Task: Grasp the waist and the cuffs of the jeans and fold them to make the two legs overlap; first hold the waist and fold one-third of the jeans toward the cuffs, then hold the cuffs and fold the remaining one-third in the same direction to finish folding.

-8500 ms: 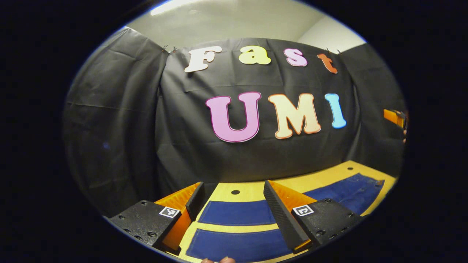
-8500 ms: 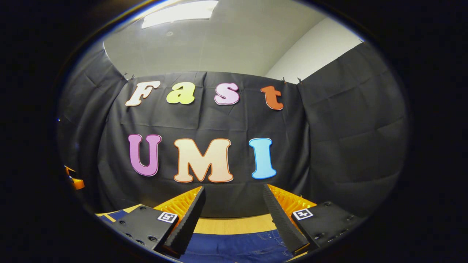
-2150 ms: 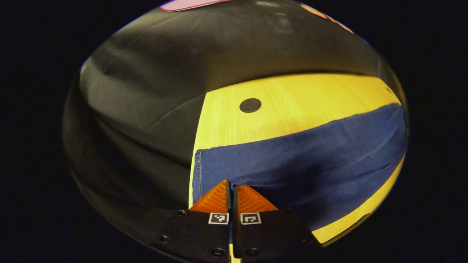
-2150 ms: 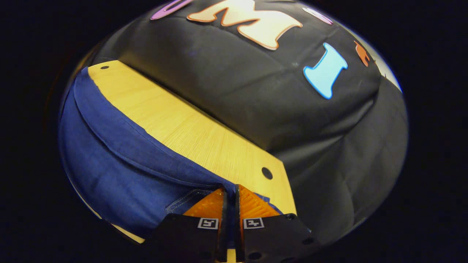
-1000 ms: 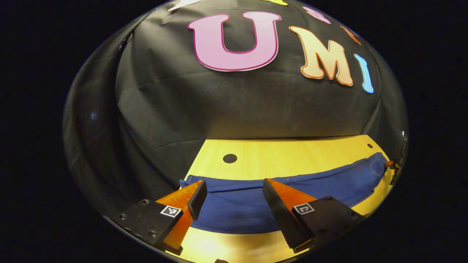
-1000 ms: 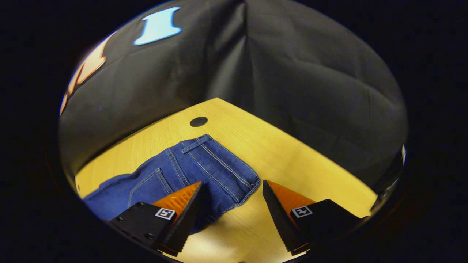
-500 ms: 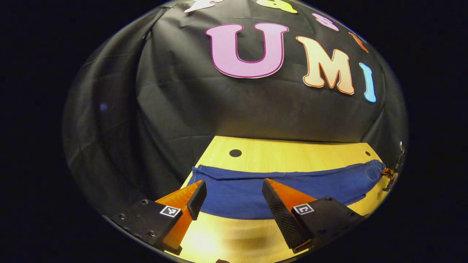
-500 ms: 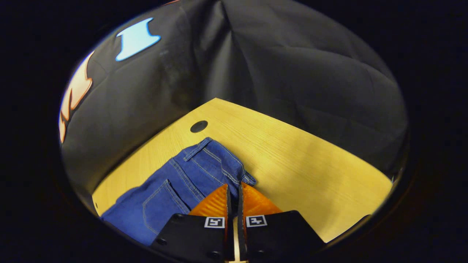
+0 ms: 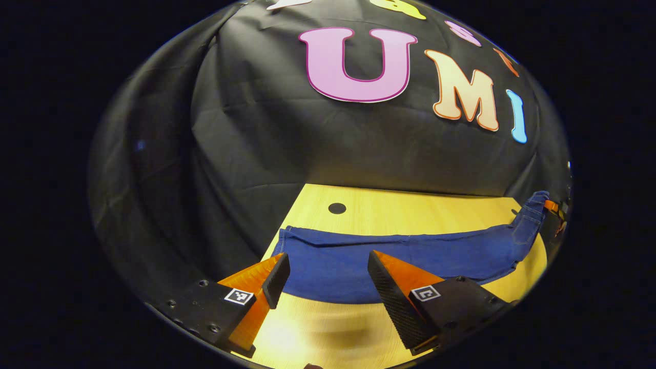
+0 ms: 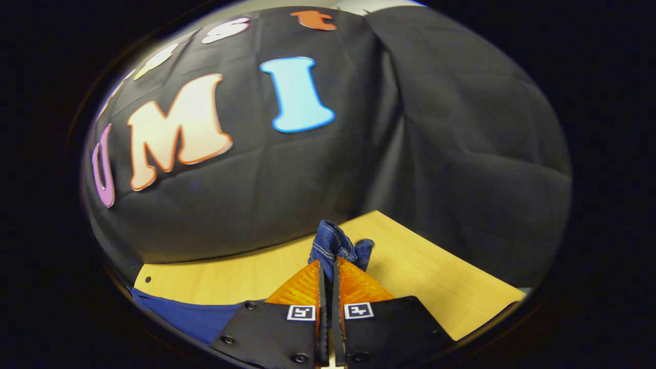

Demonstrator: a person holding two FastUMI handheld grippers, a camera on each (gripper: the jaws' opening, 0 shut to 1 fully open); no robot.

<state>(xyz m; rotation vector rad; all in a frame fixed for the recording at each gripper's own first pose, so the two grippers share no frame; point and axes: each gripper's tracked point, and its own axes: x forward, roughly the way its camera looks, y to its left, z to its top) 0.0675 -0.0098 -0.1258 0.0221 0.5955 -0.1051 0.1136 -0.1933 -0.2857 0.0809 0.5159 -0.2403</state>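
Pinching a bunched bit of the jeans' (image 10: 335,245) waist, the right tongs (image 10: 326,269) held that denim lifted off the tabletop (image 10: 425,277) near its right end. From the left tongs' (image 9: 325,264) side the jeans (image 9: 410,251) lay as a long strip across the wood, one end at the left edge, the far end rising. Those left tongs hung wide apart above the cloth, gripping nothing. A dark round hole (image 9: 336,208) sat behind the jeans, before the black cloth wall (image 9: 266,148).
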